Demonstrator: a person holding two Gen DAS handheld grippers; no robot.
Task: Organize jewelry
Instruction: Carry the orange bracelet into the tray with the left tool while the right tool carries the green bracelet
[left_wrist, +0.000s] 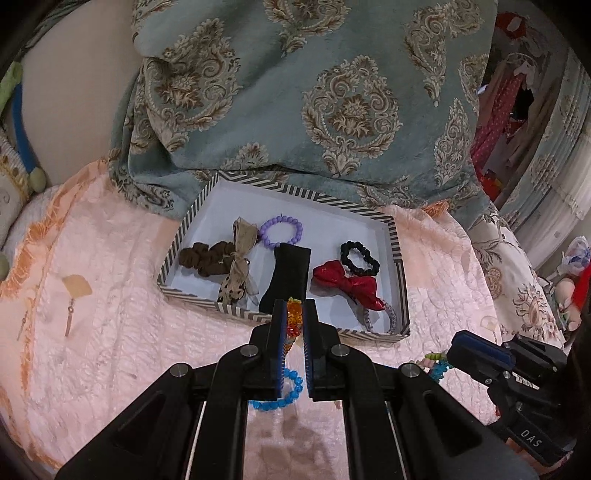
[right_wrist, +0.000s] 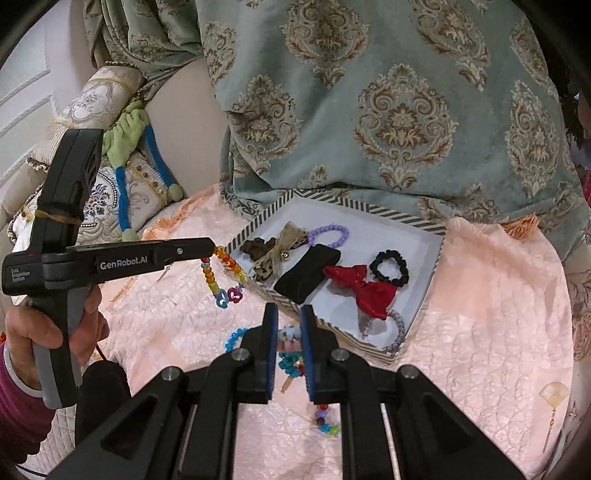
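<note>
Here, a multicoloured bead bracelet (right_wrist: 222, 275) is held clamped in the left gripper (left_wrist: 294, 321), just left of the striped tray (right_wrist: 424, 306).
Further right, in front of the tray's near wall, the right gripper (right_wrist: 289, 338) is seen part-closed around a cluster of beaded pieces (right_wrist: 291, 356) lying on the pink bedspread (right_wrist: 461, 350); whether they are pinched cannot be told.
</note>
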